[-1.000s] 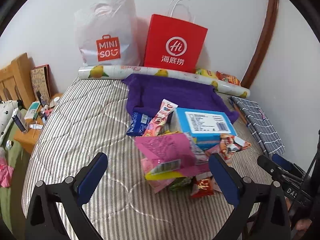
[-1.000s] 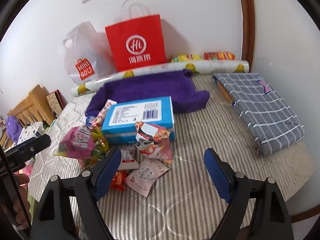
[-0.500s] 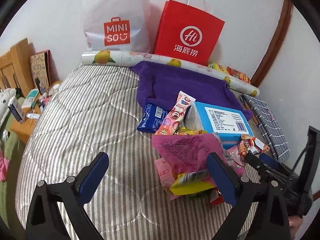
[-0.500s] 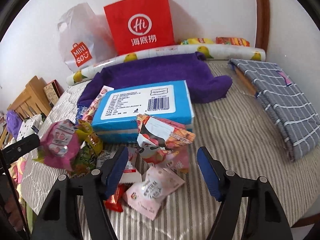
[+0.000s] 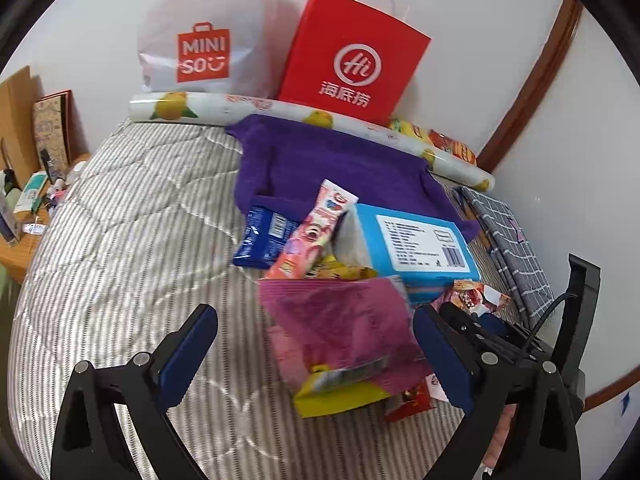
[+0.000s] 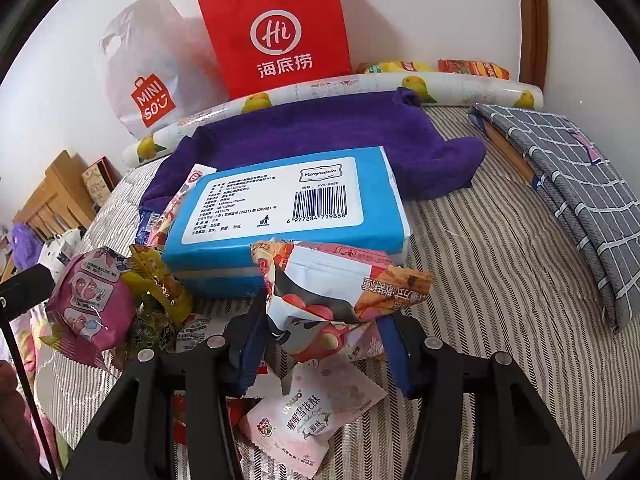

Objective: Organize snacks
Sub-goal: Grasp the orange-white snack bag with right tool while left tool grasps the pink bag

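A pile of snack packets lies on the striped bed (image 5: 120,240) around a blue tissue pack (image 6: 288,216). My right gripper (image 6: 322,320) is low over the pile. Its jaws are closing, with a crumpled white, red and pink snack bag (image 6: 332,280) between them; the bag hides both tips, and I see no firm pinch. A pink nougat packet (image 6: 308,416) lies just below it. My left gripper (image 5: 315,312) stands wide open over a magenta and yellow snack bag (image 5: 340,328), apart from it. A blue cookie packet (image 5: 264,236) and a pink strip packet (image 5: 312,236) lie further back.
A purple towel (image 5: 340,168) lies behind the pile. A fruit-print roll (image 5: 280,108), a red paper bag (image 5: 352,56) and a white Miniso bag (image 5: 204,40) stand by the wall. Folded grey checked cloth (image 6: 568,184) lies at the right. A wooden nightstand (image 5: 24,216) stands on the left.
Both grippers have sunk and moved closer to the snack pile. The right jaws have narrowed from wide open to either side of the crumpled snack bag. The left jaws stay wide.
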### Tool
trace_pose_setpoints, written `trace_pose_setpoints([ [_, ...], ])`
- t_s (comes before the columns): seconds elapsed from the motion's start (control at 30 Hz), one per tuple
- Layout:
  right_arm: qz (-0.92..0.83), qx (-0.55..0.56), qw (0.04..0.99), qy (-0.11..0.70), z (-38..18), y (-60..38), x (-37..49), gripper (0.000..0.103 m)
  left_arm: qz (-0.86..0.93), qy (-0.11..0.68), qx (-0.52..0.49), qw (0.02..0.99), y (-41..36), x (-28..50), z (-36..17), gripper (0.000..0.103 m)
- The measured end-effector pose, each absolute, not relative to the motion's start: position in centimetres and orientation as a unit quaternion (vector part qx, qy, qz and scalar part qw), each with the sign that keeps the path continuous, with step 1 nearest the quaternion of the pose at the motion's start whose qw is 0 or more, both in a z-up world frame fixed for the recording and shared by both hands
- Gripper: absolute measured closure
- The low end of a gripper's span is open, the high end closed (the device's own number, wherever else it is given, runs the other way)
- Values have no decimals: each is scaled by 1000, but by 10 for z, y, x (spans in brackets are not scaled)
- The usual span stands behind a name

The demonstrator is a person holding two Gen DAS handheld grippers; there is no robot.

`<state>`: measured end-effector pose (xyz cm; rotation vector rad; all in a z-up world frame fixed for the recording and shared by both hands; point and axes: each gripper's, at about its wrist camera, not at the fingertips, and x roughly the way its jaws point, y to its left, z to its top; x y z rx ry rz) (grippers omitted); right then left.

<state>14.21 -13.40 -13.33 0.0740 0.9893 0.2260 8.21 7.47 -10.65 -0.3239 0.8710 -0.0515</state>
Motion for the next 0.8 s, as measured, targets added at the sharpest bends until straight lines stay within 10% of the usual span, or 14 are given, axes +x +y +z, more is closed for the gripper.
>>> trace_pose_setpoints([
  [0.57,90,9,885,456,-102,-167,122,54,-10,467,-96,879,39,111,-123,5],
  [0.8,82,18,873,481,-118,-178,125,54,-20,464,-89,881,36,107,-119,40],
])
